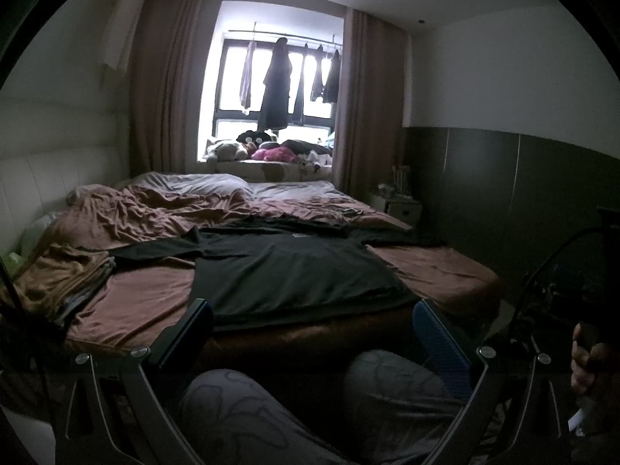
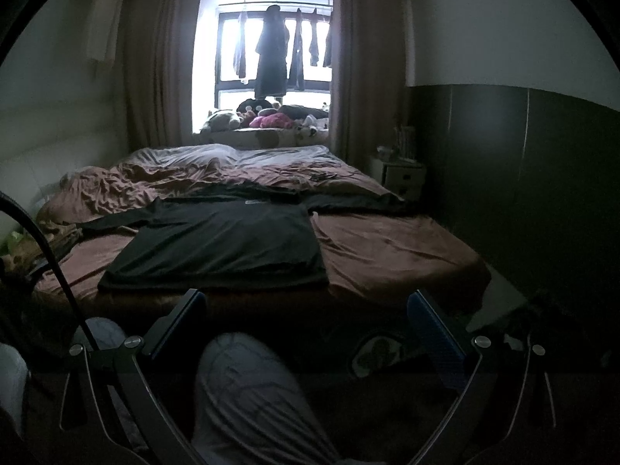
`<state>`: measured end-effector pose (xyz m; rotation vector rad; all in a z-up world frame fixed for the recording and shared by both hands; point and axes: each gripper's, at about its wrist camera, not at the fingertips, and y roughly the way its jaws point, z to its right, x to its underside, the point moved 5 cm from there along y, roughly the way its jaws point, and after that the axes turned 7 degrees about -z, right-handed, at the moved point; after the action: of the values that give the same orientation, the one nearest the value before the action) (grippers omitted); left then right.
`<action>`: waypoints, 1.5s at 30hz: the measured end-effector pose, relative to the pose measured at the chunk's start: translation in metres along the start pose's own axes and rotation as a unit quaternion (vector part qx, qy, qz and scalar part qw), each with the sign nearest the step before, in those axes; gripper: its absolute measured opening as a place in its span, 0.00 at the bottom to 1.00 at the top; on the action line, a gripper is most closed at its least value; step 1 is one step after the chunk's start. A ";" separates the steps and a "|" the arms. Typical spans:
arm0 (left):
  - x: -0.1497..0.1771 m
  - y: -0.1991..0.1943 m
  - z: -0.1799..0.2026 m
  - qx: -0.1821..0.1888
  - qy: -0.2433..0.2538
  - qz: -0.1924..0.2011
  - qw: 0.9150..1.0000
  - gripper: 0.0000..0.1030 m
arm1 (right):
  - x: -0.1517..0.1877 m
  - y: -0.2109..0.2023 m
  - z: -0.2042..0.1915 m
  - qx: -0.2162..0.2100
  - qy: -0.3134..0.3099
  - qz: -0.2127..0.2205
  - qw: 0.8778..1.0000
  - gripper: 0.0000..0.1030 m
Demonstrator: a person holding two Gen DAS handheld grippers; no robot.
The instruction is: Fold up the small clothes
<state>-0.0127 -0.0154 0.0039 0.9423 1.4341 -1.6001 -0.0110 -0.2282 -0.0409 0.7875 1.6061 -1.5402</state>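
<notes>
Meanwhile black tee (image 1: pixel 286 271) flat on bed (image 1: pixel 445 271); knees (image 1: pixel 387 387) btwn grippers.

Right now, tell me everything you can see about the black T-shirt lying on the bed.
The black T-shirt lies spread flat on the brownish-pink bed sheet, hem toward the near bed edge and neck away. It looks like thin, matte knit fabric. A small pale label shows at the collar. One short sleeve stretches out toward the crumpled blanket; other dark clothing lies beyond its neck. Neither gripper touches it.
</notes>
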 end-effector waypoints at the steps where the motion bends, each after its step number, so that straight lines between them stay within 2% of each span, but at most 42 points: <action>1: 0.000 0.000 0.000 0.001 0.000 0.000 1.000 1.00 | 0.000 0.000 0.000 0.000 0.000 0.000 1.000 1.00; 11: -0.007 0.003 -0.006 -0.001 -0.006 0.000 1.000 1.00 | -0.014 0.012 0.003 -0.008 -0.003 -0.008 1.000 1.00; 16: -0.020 0.011 -0.025 -0.020 -0.015 0.005 1.000 1.00 | -0.027 0.037 0.006 -0.012 -0.003 -0.009 1.000 1.00; 19: -0.028 0.020 -0.039 -0.029 -0.023 -0.005 0.999 1.00 | -0.036 0.055 0.007 -0.018 -0.001 -0.015 1.000 1.00; 21: -0.034 0.024 -0.052 -0.034 -0.028 -0.006 0.999 1.00 | -0.044 0.066 0.006 -0.015 0.005 -0.021 1.000 1.00; 31: -0.061 0.063 -0.125 -0.069 -0.067 -0.029 0.995 1.00 | -0.094 0.135 -0.016 -0.061 0.010 -0.043 0.997 1.00; 39: -0.078 0.092 -0.191 -0.110 -0.114 -0.041 0.987 1.00 | -0.122 0.188 -0.034 -0.097 -0.022 -0.063 0.993 1.00; 45: -0.087 0.119 -0.231 -0.128 -0.140 -0.052 0.981 1.00 | -0.148 0.228 -0.046 -0.128 -0.045 -0.075 0.988 1.00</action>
<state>0.1390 0.2130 0.0112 0.4806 1.4626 -1.5087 0.2540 -0.1532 -0.0354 0.4597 1.7847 -1.4130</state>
